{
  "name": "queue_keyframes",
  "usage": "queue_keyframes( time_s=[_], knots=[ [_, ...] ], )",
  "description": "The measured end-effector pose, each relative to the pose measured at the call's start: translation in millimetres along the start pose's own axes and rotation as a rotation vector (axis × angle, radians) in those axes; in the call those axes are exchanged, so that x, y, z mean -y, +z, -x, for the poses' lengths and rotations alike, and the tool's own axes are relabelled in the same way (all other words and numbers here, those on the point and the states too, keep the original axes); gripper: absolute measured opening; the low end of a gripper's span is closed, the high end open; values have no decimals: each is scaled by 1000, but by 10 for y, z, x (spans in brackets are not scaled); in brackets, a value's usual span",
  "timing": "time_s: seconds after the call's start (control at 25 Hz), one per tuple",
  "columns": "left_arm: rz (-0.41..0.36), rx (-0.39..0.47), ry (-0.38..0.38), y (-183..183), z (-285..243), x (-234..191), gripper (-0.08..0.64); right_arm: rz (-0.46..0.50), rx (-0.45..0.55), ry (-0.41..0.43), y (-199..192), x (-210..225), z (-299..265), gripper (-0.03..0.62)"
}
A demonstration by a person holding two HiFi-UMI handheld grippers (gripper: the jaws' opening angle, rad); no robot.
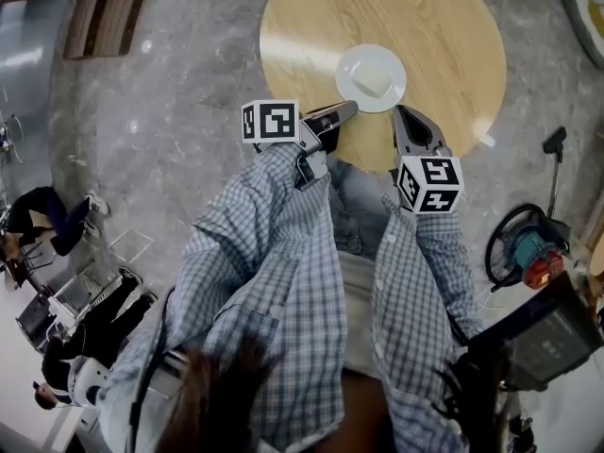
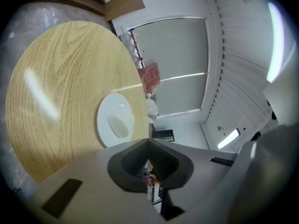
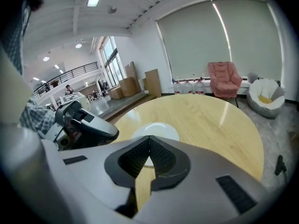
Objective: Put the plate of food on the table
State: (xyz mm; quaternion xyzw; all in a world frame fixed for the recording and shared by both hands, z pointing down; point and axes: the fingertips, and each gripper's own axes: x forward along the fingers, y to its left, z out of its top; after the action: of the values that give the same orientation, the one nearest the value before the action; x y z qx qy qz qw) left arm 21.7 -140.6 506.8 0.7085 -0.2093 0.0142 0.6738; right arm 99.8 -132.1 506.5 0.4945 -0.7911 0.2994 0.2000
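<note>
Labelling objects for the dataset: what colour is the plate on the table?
White plate, clearest in the head view.

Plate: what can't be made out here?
Food on the plate: a pale lump, too small or washed out to name.
Plate's near side, right gripper view: hidden behind the shut right gripper.
Table near edge, head view: partly covered by the left gripper and right gripper.

Cannot identify pale food [image 1: 376,83] on plate [image 1: 347,68]. Cannot see plate's near half behind right gripper [image 3: 149,137] in right gripper view, nor tabletop [image 1: 425,26] edge beyond plate in head view.
</note>
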Motion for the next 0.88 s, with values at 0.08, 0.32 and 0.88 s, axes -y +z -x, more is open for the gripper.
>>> queue_keyframes(
  time_s=[0.08,0.32,0.88],
  knots=[
    [-44,1,-6,1,-19,81,8,-16,30,-12,60,37,62,8],
    [-234,27,-11,-112,116,627,8,-29,128,-19,298,-86,518,8],
    [-506,113,-17,13,156,1289,8,-25,282,-9,778,-78,923,8]
  ],
)
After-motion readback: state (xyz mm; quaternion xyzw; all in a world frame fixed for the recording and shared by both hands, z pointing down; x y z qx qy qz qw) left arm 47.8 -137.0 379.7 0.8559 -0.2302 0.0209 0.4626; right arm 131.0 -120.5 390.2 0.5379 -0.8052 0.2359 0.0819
